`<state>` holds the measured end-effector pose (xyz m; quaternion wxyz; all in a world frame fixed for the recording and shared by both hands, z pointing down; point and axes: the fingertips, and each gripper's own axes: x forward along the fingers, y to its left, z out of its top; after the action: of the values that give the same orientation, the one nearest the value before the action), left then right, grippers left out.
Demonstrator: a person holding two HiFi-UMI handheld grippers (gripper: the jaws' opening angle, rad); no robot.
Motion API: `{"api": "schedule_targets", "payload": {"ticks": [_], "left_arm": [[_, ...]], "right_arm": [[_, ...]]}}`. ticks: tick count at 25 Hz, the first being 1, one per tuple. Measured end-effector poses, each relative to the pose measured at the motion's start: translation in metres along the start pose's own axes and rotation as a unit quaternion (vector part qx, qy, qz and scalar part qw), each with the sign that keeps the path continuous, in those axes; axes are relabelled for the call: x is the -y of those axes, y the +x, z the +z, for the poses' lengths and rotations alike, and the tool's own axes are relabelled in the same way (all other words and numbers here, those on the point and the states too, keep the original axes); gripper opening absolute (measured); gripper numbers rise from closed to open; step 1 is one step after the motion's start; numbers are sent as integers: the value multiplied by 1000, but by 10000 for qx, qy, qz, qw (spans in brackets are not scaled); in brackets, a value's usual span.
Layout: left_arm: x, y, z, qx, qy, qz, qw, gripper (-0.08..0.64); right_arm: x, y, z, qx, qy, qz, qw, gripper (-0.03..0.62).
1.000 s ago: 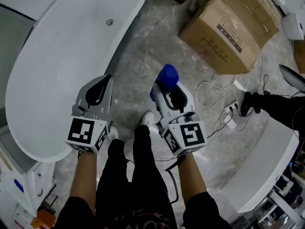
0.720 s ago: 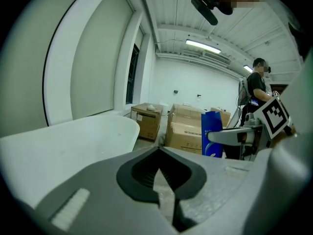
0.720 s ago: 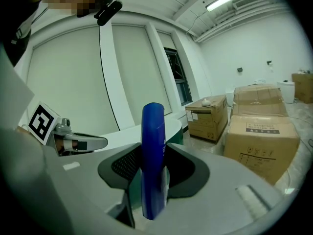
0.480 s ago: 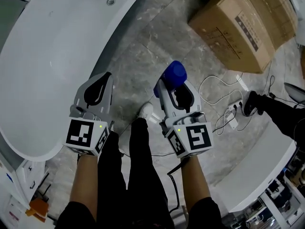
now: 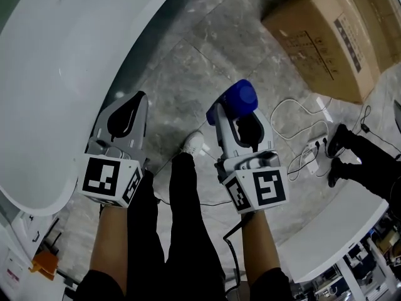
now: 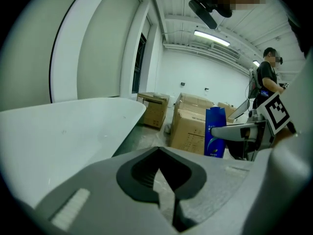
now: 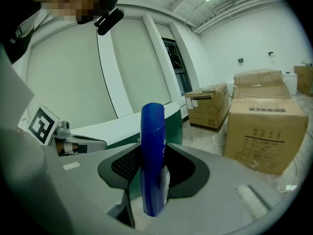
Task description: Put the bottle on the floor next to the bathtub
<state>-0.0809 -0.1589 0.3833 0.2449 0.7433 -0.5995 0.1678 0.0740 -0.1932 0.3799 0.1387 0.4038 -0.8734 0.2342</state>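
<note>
A tall blue bottle (image 5: 241, 96) stands upright between the jaws of my right gripper (image 5: 237, 110), which is shut on its lower half. In the right gripper view the bottle (image 7: 152, 146) rises through the middle of the right gripper (image 7: 152, 177). It hangs above the grey marbled floor (image 5: 182, 74), to the right of the white bathtub (image 5: 56, 74). My left gripper (image 5: 135, 102) is beside the tub's rim, shut with nothing in it. In the left gripper view the left gripper (image 6: 159, 173) has its pads meeting, with the bathtub (image 6: 63, 131) at left and the bottle (image 6: 215, 131) at right.
Cardboard boxes (image 5: 332, 36) lie on the floor at upper right. A white cable and power strip (image 5: 310, 148) trail to the right. The person's shoe (image 5: 194, 144) and dark trouser legs are between the grippers. A white unit (image 5: 338, 231) stands at lower right. Another person (image 6: 269, 77) stands behind.
Both grippers have sunk toward the floor side by side, the bottle still upright in the right one. The tub and boxes have slid outward in the head view.
</note>
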Motion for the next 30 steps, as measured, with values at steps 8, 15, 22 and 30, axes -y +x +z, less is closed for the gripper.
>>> {"api": "schedule_targets", "payload": {"ticks": [8,15,22,30], "left_arm": [[-3,11,-32,22,-76,195,9998,0],[-12,12,-59,-20,-172,275,9995,0],[-21,16,-81,-33,-182,274,9995,0],[-27,25,-118,-124,-266,331,9990,0]], "right_arm": [[7,16,-31,-107,-92,236,9996,183],[5,29,-48,-116,-187,282,9994,183],[-4,41,-70,-58,-118,318,9994,183],[-5,60,-103,-109,-193,417,9989,183]]}}
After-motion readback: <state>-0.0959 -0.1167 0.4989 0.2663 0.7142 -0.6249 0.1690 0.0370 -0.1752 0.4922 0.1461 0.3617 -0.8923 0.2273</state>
